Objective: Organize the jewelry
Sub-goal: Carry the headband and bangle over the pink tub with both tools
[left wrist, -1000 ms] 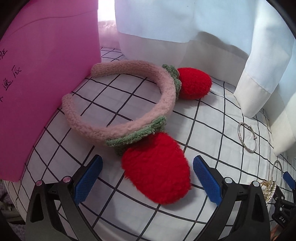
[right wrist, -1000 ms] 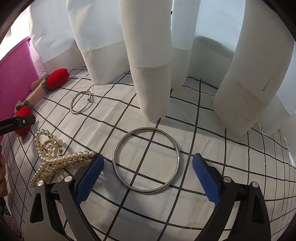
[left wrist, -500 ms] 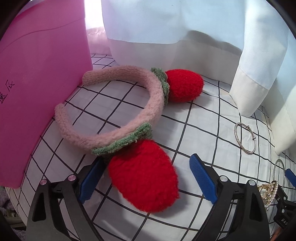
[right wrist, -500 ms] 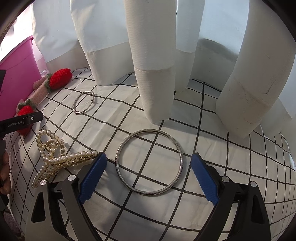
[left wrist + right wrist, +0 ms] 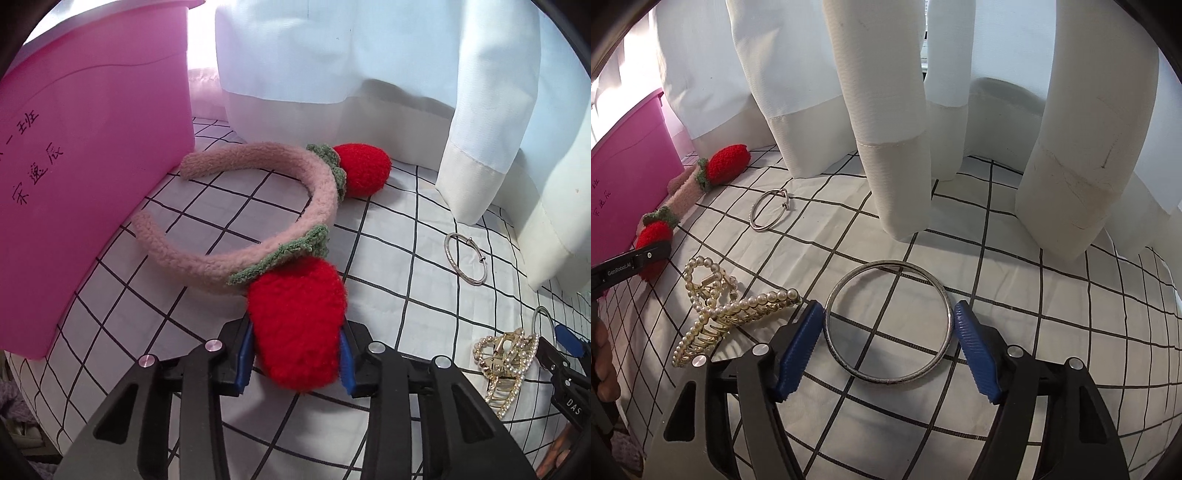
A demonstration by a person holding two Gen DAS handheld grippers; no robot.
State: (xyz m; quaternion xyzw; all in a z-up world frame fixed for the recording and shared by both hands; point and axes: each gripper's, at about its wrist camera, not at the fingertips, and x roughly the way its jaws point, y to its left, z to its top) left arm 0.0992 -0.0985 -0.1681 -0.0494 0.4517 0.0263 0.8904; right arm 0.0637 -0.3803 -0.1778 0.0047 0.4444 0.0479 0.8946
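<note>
Your left tool is closing from wide, pads now against the headband's near strawberry; your right tool is closing too, pads meeting the large bangle, flat on the checked cloth. Both grasps look ready to lift toward the pink bin

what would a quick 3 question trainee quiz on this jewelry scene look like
1. True or false: the left gripper has the pearl hair claw between its pads.
2. Which item sits between the right gripper's closing jaws? A) small silver ring B) large metal bangle C) plush headband
3. Fill in: the headband lies beside a ____ bin.

Key
1. False: its closing jaws squeeze the headband's red strawberry.
2. B
3. pink
</note>
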